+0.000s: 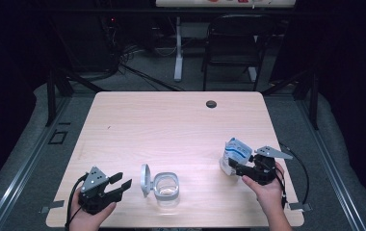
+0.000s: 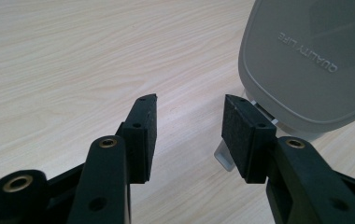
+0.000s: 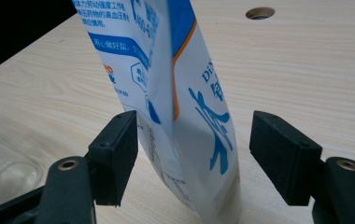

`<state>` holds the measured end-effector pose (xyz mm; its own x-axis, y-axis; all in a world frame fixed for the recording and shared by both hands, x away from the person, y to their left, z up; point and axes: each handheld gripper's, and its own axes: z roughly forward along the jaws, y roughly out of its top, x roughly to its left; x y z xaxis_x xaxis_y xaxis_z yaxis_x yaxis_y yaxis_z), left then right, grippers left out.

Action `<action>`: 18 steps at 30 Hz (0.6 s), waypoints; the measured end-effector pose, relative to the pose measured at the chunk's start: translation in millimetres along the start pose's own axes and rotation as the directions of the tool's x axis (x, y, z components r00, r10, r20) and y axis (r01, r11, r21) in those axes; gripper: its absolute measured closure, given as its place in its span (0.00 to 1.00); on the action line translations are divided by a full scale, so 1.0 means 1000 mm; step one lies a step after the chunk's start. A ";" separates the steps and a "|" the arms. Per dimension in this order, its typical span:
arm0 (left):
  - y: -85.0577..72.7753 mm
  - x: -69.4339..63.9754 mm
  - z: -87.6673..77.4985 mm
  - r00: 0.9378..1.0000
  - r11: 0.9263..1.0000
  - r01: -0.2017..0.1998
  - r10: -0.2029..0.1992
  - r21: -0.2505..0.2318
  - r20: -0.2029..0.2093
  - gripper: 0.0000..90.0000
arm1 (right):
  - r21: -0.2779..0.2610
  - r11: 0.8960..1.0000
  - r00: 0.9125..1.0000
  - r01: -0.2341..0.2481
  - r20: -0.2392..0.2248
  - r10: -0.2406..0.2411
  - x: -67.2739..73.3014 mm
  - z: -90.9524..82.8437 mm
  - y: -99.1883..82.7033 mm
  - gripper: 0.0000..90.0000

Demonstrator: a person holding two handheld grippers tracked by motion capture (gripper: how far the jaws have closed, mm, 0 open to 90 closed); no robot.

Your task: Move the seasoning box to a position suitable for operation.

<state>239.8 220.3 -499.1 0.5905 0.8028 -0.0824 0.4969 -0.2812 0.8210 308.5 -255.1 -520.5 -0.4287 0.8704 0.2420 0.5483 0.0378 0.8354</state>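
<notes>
While pouch top is cropped, right claw wide around it, left claw wide, empty.

pouch top: cut off by the upper edge
lid: cut off top and right
pouch print: too small to read in the high view

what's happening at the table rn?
A person works at a wooden table with a handheld gripper in each hand. The right gripper has its jaws on either side of a standing white-and-blue pouch; the right pad is clear of it, the left one close to or just touching it. The left gripper is open and holds nothing, pointing at the raised grey lid of a clear container near the table's front edge.
</notes>
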 end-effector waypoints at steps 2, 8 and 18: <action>0.000 0.000 0.000 1.000 1.000 -0.001 0.001 0.001 0.000 0.62 | 0.002 1.000 1.000 -0.006 -0.009 0.006 0.000 0.001 0.000 0.35; 0.000 0.000 0.000 1.000 1.000 0.003 -0.003 0.001 0.000 0.62 | 0.020 1.000 0.999 -0.017 -0.032 0.017 -0.001 0.007 -0.003 0.34; -0.001 0.001 0.001 1.000 1.000 0.005 -0.005 0.005 0.001 0.62 | 0.043 0.999 0.999 -0.030 -0.044 0.032 -0.004 0.009 -0.003 0.33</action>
<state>240.3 220.8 -500.4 0.5884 0.8038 -0.0874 0.5030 -0.2792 0.8180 315.0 -254.4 -528.1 -0.4420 0.8490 0.2896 0.5909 0.0327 0.8060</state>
